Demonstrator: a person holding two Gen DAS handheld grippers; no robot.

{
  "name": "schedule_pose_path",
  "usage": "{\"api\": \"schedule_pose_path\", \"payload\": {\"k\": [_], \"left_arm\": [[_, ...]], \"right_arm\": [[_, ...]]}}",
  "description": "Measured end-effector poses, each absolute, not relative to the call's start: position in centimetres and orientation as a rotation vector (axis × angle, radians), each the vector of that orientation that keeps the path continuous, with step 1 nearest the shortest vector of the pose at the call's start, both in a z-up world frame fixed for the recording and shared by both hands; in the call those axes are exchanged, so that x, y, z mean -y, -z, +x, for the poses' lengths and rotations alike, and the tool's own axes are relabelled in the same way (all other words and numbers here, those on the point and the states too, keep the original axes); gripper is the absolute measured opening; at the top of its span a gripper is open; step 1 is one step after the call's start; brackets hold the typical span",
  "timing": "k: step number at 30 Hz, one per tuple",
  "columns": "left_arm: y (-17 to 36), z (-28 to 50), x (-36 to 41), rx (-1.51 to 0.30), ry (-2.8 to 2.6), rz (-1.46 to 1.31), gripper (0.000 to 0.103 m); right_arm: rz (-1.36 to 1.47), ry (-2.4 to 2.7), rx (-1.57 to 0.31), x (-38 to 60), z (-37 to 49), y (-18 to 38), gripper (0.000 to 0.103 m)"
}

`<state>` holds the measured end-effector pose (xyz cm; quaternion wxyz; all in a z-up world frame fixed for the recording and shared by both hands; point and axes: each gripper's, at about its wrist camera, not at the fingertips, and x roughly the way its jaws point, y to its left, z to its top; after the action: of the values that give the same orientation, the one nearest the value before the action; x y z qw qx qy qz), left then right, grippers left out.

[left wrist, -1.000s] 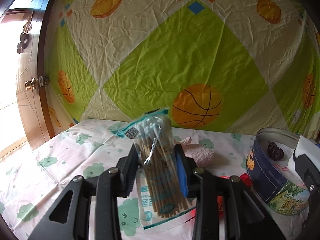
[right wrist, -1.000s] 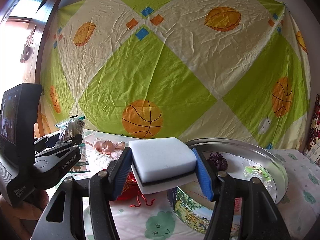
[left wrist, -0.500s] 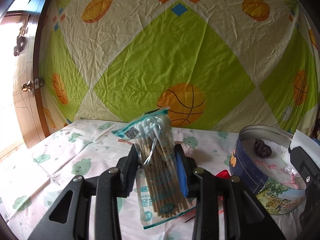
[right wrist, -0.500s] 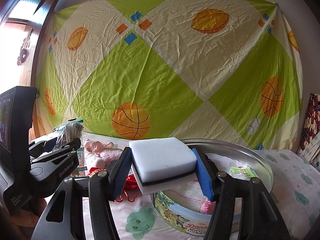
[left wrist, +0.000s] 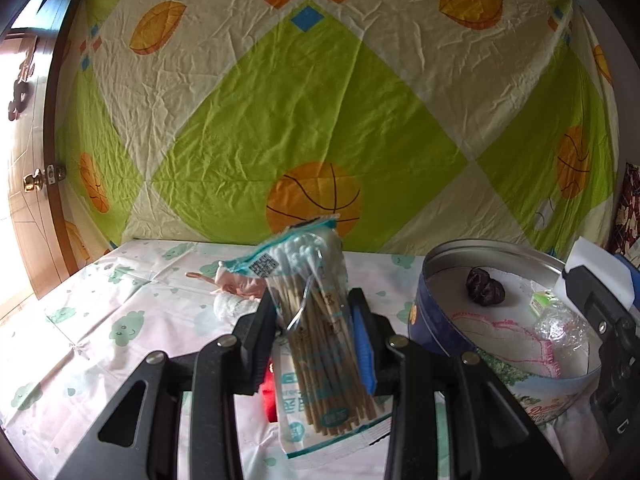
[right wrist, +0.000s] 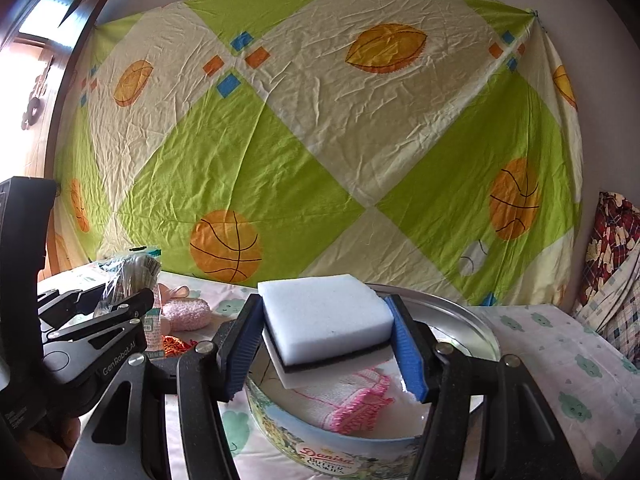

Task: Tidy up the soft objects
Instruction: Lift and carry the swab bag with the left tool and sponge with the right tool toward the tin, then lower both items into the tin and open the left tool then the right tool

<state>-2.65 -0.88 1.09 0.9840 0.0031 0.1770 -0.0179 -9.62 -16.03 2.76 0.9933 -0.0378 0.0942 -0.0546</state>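
My left gripper [left wrist: 314,336] is shut on a clear bag of cotton swabs [left wrist: 316,320], held upright above the table, left of the round cookie tin [left wrist: 436,332]. My right gripper [right wrist: 326,344] is shut on a white sponge with a black layer [right wrist: 324,320], held over the tin's open top [right wrist: 476,328]. Inside the tin lie a white cloth with pink edging [right wrist: 352,400], a dark scrunchie [left wrist: 484,286] and a small crinkly packet [left wrist: 560,316]. The left gripper with the swab bag also shows in the right wrist view [right wrist: 120,304].
A pink fluffy item [right wrist: 188,314] and a pink cloth piece [left wrist: 236,284] lie on the table behind the left gripper. A red item [left wrist: 270,392] lies under it. A patterned sheet [left wrist: 320,100] hangs behind. A wooden door [left wrist: 24,184] stands at the left.
Both grippers have moved right and forward towards the tin. The sponge now hangs over the tin's interior, and the tin sits closer in the left wrist view.
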Motion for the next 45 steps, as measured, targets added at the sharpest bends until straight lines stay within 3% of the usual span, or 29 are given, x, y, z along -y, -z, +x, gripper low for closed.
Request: {"api": "schedule_pose_path", "payload": {"k": [45], "left_arm": [[-3.5,-2.1,14.7,-0.369,0.299,0.026,0.034]], "right_arm": [[-0.04,0.385,-0.133,29.0,-8.6,-5.1,0.063]]}}
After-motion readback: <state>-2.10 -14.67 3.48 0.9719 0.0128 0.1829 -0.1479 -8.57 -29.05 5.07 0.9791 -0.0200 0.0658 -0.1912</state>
